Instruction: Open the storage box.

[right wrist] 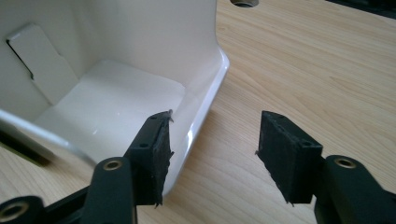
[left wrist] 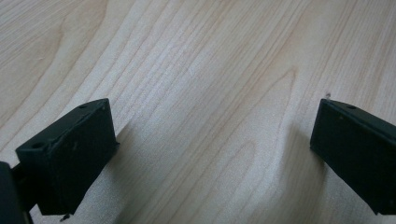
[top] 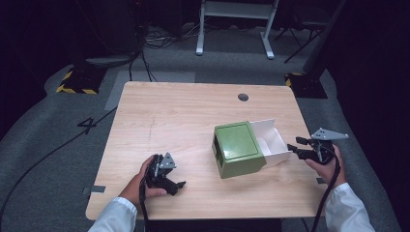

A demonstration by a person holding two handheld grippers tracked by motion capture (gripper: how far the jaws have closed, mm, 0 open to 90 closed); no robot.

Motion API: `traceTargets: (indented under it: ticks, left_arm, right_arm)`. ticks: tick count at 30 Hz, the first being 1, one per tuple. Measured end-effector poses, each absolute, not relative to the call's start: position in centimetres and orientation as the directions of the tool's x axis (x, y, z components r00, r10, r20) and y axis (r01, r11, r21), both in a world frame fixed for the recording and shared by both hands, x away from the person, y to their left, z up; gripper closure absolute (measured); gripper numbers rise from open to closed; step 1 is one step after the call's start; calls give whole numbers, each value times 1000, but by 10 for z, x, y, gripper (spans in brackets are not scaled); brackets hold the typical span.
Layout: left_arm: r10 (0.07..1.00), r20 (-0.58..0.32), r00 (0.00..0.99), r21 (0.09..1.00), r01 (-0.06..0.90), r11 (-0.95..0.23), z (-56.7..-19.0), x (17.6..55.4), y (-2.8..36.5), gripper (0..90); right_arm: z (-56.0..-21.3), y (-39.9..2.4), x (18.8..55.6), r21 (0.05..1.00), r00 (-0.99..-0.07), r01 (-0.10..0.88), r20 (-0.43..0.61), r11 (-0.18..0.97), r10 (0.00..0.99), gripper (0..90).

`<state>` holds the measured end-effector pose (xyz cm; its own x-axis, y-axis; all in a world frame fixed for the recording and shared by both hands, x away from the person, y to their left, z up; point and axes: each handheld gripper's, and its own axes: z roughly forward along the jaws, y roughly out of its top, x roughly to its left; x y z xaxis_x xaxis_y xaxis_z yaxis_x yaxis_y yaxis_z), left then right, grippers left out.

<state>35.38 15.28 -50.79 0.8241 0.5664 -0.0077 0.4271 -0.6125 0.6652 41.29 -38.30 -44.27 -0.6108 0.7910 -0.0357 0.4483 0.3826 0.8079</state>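
High view shows the white drawer [top: 273, 140] pulled out right of the green box [top: 239, 149], the right gripper [top: 296, 147] open at its corner, probably releasing; next, back away.

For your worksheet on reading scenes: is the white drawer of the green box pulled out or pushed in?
Pulled out. The white drawer sticks out of the green box toward the right gripper, and its inside looks empty.

The white drawer [right wrist: 107, 107] runs off the frame's left and top edges; the green box [top: 238, 150] hides its inner end
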Motion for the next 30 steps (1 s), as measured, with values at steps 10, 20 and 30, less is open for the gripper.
traceTargets:
  ticks: [10,20,30]
  left_arm:
    - [567,-8,824,665,428,-612,-508,354,153,4]
    - [567,-9,824,664,428,-612,-508,354,153,4]
    - [567,-8,824,664,428,-613,-508,354,153,4]
  right_arm:
    - [-447,-390,394,787,-594,464,-64,407,802,337]
    - [-476,-398,377,751,-632,486,-52,447,773,236]
    - [-505,-403,360,737,-647,512,-7,441,763,201]
